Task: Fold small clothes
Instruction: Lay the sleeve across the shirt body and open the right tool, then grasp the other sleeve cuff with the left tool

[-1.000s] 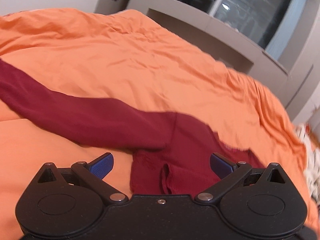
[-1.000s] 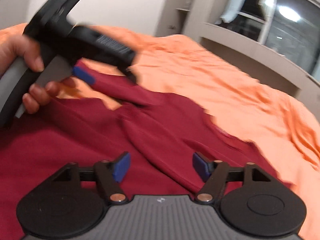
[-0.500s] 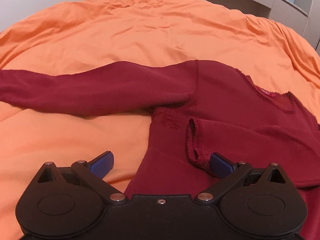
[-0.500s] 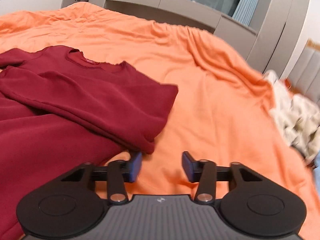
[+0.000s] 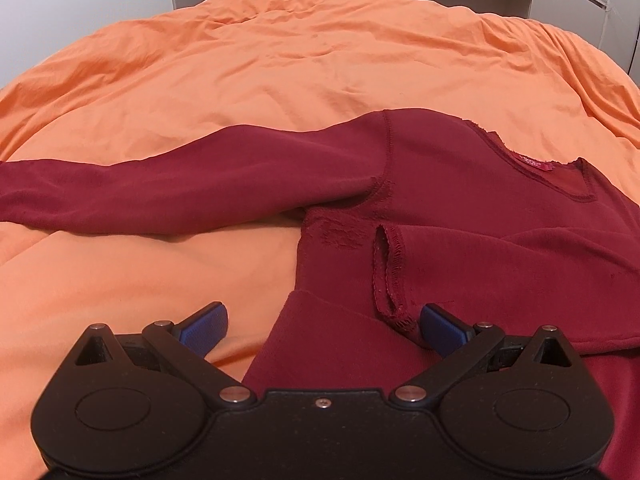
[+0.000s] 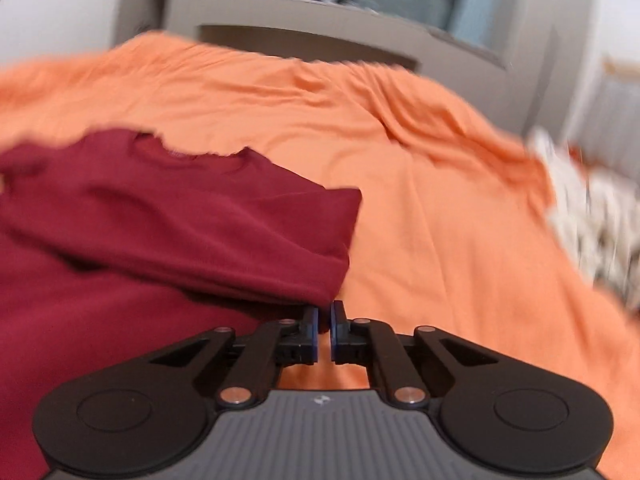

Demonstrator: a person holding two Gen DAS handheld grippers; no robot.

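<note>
On orange duvet (image 5: 280, 60), dark red top (image 5: 460, 200), one sleeve (image 5: 180, 192) outstretched

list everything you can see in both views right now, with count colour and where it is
long-sleeved top: 1, dark red, flat on the bed, one sleeve stretched out, the other folded across the body
duvet: 1, orange, covering the bed
patterned fabric: 1, pale, blurred, at the bed's far edge
cabinets: grey, behind the bed
left gripper: 1, black with blue fingers, open over the top's side edge
right gripper: 1, black, shut, at the top's folded edge
</note>
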